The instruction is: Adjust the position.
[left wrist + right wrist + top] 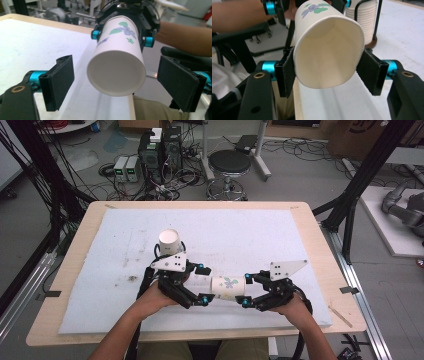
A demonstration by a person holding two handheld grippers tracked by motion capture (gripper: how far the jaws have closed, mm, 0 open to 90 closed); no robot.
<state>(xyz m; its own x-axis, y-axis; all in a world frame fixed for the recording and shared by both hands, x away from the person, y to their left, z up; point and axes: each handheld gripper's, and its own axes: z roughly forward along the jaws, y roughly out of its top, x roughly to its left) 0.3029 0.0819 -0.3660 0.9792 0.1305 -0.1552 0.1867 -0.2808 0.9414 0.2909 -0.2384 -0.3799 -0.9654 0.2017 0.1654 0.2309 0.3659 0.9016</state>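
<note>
A white paper cup (227, 288) with a blue and green flower print lies level in the air between my two grippers, near the front of the white mat (260, 232). My right gripper (246, 290) is shut on its open mouth end, and the pads (287, 72) squeeze the rim (329, 50) into an oval. My left gripper (204, 285) is open around the cup's closed base (116, 72), with both pads (61, 80) standing apart from the cup wall. The right gripper (122, 37) shows behind the cup in the left gripper view.
A tall stack of white cups (169, 242) in a wire holder stands on the mat just behind my left hand, also seen as the stack (362, 20). The wooden table edge (320, 235) frames the mat. A stool (229, 162) and cables lie beyond.
</note>
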